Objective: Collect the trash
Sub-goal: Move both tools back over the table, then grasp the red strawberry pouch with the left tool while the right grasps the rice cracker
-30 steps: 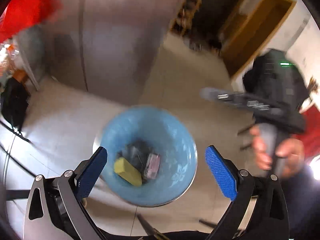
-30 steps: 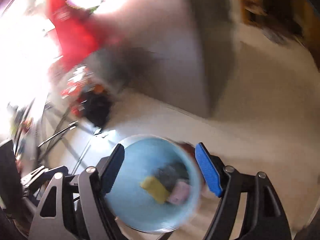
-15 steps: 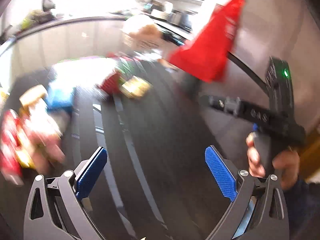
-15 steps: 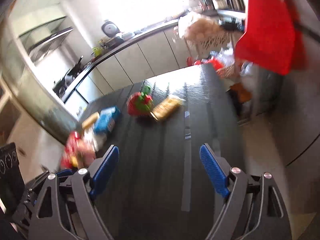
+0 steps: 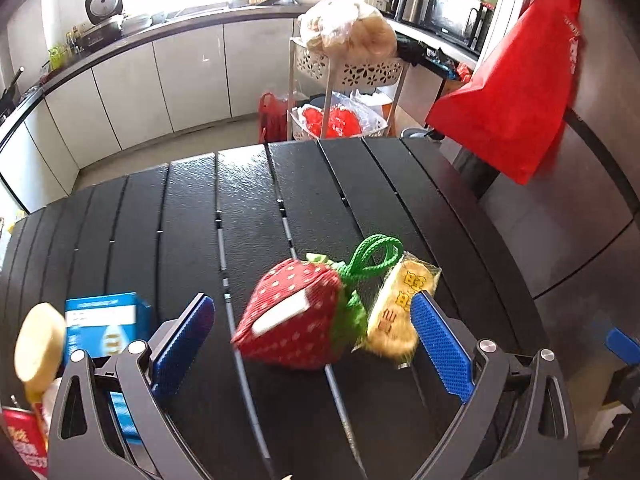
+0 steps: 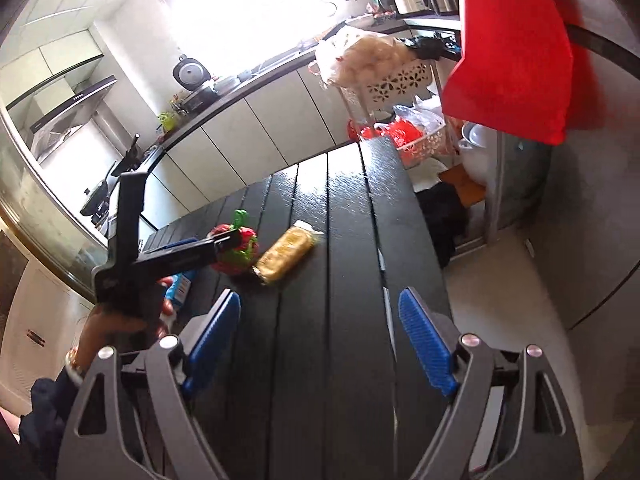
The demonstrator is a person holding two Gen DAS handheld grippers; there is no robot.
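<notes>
My left gripper (image 5: 310,346) hangs wide open over a black slatted table (image 5: 248,200), its blue pads holding nothing, with a red strawberry-shaped pouch (image 5: 298,316) lying on the slats between the two fingers and closer to the right-hand one. A yellow snack packet (image 5: 400,312) lies touching the pouch's green leaves, its near end just beside my right-hand fingertip (image 5: 440,350); a green cord loop (image 5: 374,258) rests across the two. Outside my left-hand finger (image 5: 182,346) sit a blue carton (image 5: 106,320), a pale yellow object (image 5: 38,344), blurred, and a red wrapper (image 5: 24,440) at the frame's edge. My right gripper (image 6: 320,340) is equally wide open and empty, poised over bare slats of the table (image 6: 344,320), with the snack packet (image 6: 286,254) and the strawberry pouch (image 6: 236,250) well ahead and to the left of its fingers. From that side my left gripper (image 6: 224,240) is seen reaching over the pouch. Beyond the table, a tiered white basket rack (image 5: 344,68) carries a clear bag of pale round items (image 5: 348,30) in its top basket and red bags (image 5: 332,120) in the lower one; a red tote bag (image 5: 516,92) hangs at right.
</notes>
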